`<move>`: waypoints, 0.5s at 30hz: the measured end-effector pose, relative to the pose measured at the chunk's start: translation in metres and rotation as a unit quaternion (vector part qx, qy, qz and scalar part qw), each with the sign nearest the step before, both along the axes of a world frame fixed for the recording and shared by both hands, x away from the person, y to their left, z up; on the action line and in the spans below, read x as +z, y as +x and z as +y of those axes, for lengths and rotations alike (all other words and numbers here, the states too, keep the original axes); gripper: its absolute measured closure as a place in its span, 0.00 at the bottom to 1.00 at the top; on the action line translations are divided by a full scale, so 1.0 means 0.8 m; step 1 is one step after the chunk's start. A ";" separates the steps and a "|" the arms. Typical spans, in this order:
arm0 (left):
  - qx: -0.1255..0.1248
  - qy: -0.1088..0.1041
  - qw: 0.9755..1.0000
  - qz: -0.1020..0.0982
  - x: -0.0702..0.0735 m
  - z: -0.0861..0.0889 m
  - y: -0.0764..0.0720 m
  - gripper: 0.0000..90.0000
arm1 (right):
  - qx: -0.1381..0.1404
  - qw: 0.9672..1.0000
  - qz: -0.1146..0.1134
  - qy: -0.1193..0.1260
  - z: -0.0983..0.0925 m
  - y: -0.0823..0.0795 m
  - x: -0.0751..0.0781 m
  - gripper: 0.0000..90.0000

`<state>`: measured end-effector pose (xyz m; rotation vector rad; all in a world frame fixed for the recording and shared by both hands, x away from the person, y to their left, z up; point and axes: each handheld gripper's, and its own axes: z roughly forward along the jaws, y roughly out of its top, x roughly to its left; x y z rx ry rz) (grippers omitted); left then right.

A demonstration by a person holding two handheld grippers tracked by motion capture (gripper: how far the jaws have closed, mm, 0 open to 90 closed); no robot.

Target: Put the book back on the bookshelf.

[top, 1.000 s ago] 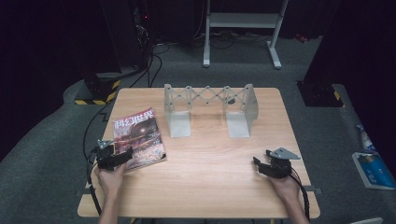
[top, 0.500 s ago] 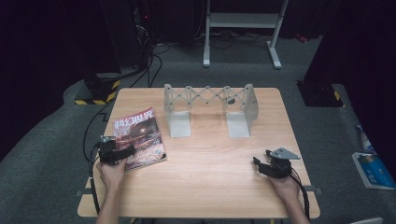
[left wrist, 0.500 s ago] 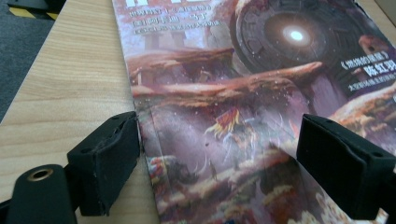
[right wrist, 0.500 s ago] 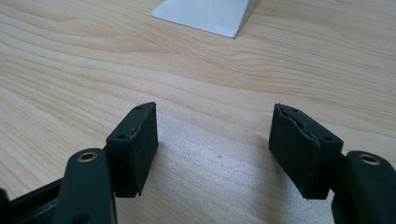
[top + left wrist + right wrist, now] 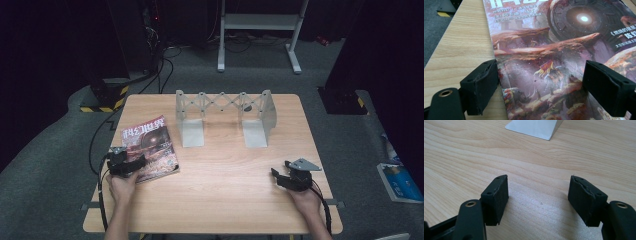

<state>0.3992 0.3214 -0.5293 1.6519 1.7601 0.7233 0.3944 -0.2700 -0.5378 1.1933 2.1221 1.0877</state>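
Straddling magazine (image 5: 554,57) near edge, left tongs (image 5: 540,82) gaping

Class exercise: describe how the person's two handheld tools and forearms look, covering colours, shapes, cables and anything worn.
Both tools are black. The left tool and the right tool each end in two blocky black jaws faced with rough, worn pads; round metal eyelets sit in the arms behind them. A grey three-cornered plate tops the right tool. A black cable trails from the left one. The forearms are bare, without sleeves.

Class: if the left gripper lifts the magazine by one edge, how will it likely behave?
The magazine looks thin and soft-covered, so it would probably droop. Its glossy-looking cover may slip between the open left gripper pads. Lying flat on the table, it should slide, not roll.
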 end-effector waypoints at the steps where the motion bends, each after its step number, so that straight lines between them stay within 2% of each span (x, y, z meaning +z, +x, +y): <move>1: 0.001 -0.003 1.000 -0.003 0.000 -0.001 -0.002 0.15 | 0.000 1.000 0.000 0.000 0.000 0.000 0.000 0.36; 7: -0.007 -0.004 1.000 0.008 0.002 -0.005 -0.009 0.16 | 0.000 1.000 -0.001 0.000 0.000 0.000 0.000 0.36; 12: -0.009 -0.002 1.000 0.007 0.002 -0.009 -0.014 0.17 | 0.000 1.000 -0.001 0.001 0.000 -0.001 0.000 0.37; 15: -0.012 -0.001 1.000 0.015 0.004 -0.011 -0.019 0.17 | 0.000 1.000 -0.001 0.001 0.000 -0.001 0.000 0.37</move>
